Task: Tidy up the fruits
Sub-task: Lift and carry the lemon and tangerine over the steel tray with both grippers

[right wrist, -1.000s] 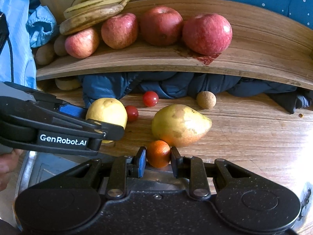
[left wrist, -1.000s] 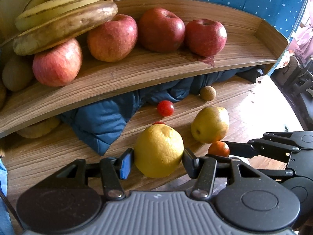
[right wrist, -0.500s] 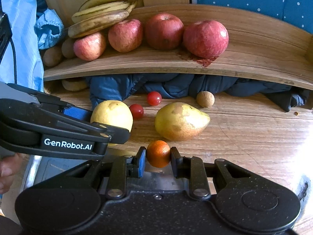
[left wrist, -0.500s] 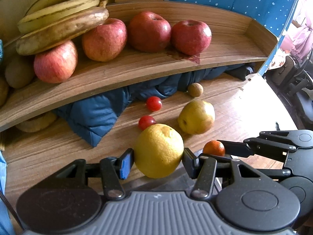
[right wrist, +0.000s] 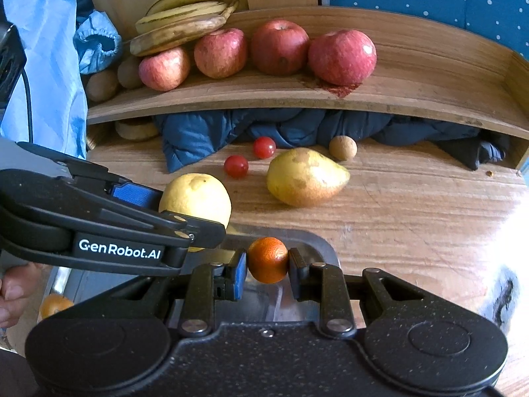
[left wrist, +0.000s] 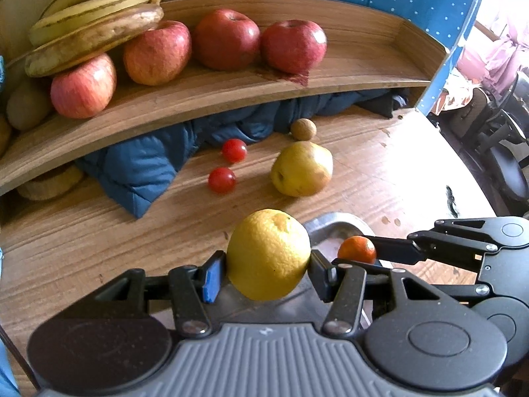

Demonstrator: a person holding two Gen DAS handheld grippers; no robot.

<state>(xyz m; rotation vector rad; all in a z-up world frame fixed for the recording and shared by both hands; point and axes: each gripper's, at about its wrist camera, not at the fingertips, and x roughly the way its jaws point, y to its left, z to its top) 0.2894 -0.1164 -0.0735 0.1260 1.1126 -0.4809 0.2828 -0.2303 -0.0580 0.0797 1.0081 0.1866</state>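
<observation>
The left gripper (left wrist: 267, 273) clamps a lemon (left wrist: 268, 254); the right gripper (right wrist: 267, 264) clamps a small orange (right wrist: 267, 259). Both fruits hang over the metal tray's (left wrist: 334, 228) far rim. Beyond the tray lie a pear (right wrist: 305, 177), two cherry tomatoes (right wrist: 236, 166) and a nut (right wrist: 343, 147).

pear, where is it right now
The pear lies on the wooden table in the right wrist view, just right of two cherry tomatoes and in front of a small brown walnut-like ball.
</observation>
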